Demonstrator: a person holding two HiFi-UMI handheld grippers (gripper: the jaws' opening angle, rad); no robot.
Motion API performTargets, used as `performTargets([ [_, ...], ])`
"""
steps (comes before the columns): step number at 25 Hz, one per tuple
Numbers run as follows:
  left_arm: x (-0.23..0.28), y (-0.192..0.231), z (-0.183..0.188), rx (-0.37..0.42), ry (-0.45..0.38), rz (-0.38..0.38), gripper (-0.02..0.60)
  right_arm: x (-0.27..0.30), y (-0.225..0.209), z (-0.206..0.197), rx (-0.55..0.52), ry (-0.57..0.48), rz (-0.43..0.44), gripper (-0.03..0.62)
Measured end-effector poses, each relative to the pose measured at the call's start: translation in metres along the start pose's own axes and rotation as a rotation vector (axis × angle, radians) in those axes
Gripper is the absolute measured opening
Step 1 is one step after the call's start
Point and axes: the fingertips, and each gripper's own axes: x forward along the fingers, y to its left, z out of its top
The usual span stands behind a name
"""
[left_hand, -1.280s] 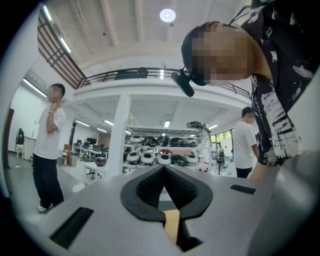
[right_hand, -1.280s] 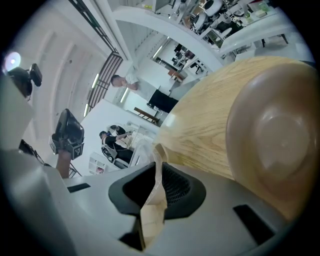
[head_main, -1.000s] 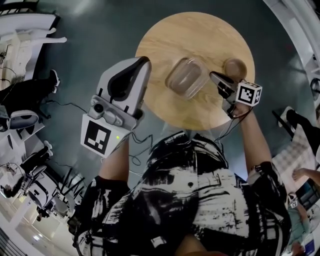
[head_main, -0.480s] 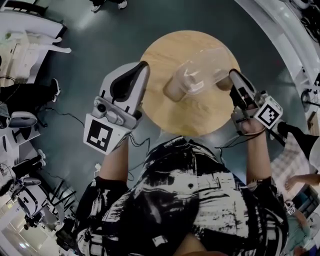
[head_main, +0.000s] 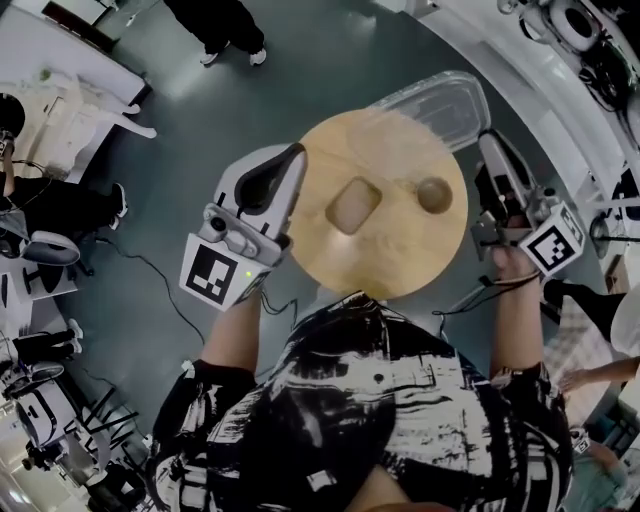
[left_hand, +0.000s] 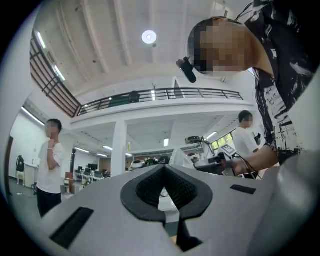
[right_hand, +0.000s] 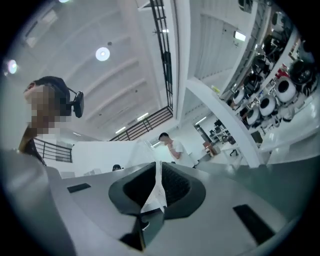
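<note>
Clear plastic box (head_main: 430, 100), tilted, rim clamped in right gripper (head_main: 491, 145)

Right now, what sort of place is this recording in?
Probably a large open robotics lab or workshop: a railed mezzanine overhead, racks of white round machines, and desks with monitors beyond a wide grey floor.

Pale matt wooden table (head_main: 400, 262), clear glossy plastic container (head_main: 432, 100)
</note>
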Motion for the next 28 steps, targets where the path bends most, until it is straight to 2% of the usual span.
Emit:
performTargets([
  [6, 0.002, -0.007, 0.022, 0.028, -0.020, 0.002, 0.000, 0.002, 0.019, 0.042, -0.159, -0.043, -0.028, 0.037],
  [11, 0.003, -0.011, 0.032, 0.054, -0.031, 0.000, 0.000, -0.001, 0.030, 0.060, -0.251, -0.070, -0.048, 0.037],
  [19, 0.002, -0.016, 0.041, 0.083, -0.034, -0.001, 0.000, -0.006, 0.035, 0.068, -0.295, -0.093, -0.073, 0.037],
  [23, 0.005, -0.019, 0.048, 0.070, -0.053, -0.008, 0.000, -0.006, 0.037, 0.070, -0.308, -0.100, -0.069, 0.037],
  [28, 0.004, -0.016, 0.043, 0.090, -0.031, 0.006, 0.000, -0.006, 0.037, 0.067, -0.324, -0.092, -0.073, 0.037],
])
